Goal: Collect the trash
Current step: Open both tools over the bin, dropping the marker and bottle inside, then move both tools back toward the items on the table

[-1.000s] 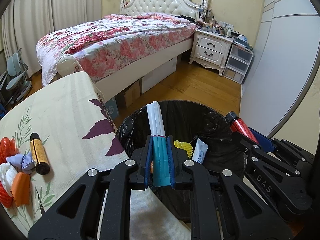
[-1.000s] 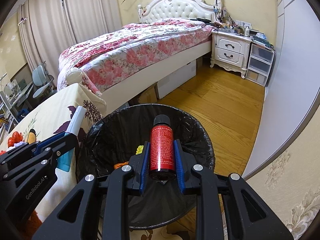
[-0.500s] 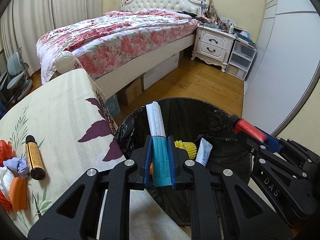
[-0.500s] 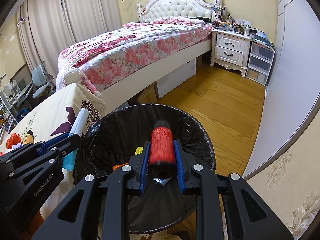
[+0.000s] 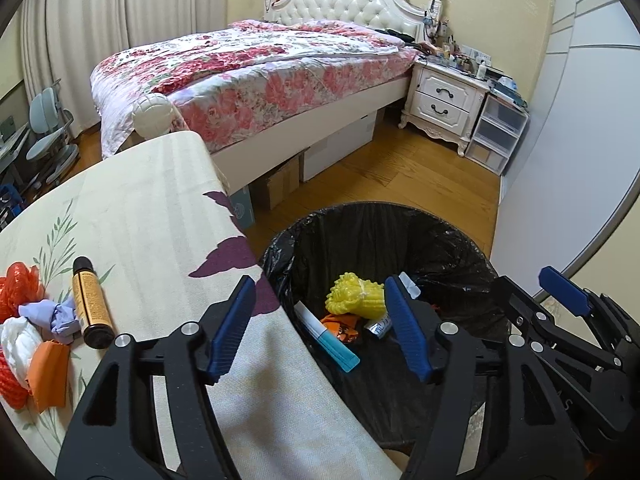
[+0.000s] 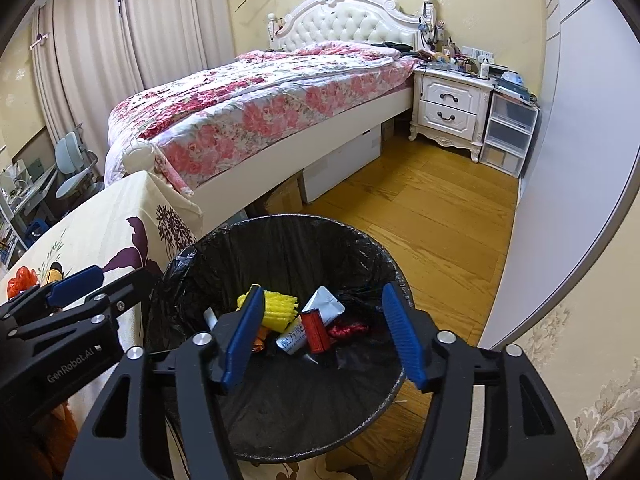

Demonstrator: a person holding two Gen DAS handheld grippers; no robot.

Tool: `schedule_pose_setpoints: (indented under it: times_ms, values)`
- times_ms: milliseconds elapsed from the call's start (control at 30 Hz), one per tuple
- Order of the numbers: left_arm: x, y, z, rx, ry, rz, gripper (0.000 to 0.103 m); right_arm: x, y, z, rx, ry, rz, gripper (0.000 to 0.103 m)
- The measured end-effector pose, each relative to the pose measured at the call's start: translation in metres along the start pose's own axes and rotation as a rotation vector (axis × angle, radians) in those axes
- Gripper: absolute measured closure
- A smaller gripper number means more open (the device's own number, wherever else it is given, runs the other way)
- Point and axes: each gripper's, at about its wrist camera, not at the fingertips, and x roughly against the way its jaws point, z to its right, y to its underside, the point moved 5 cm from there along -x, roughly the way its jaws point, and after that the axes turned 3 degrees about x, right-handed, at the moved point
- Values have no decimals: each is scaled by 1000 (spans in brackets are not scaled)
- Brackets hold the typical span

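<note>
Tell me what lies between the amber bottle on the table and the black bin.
In the left wrist view, only bare tablecloth with a purple leaf print lies between the amber bottle and the bin; the open left gripper overlaps that stretch.

Both cameras sit just behind their own claws and look forward and down from close above a bin (image 5: 400, 240) lined in black. In the left view, the bin fills the lower middle and right of the frame, with the tabletop (image 5: 132, 216) at lower left. In the right view, the bin (image 6: 304, 240) sits lower centre. Both views take in the bed (image 5: 256, 64) across the upper frame, and each catches the other claw at its lower edge.
</note>
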Motion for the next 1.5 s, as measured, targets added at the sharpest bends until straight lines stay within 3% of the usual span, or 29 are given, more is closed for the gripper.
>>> schedule_pose_setpoints:
  times_ms: [500,1133,1500]
  values:
    - [51,22,-58,85,-90,11,34,22,4,-35,41,-42,7,31]
    - [127,70,-196,323,-262,46,34,43,19,-163,221,-237,-9,30]
    - [122,76,-236,403,-264,34,33,46,27,-205,296,-291,-25,30]
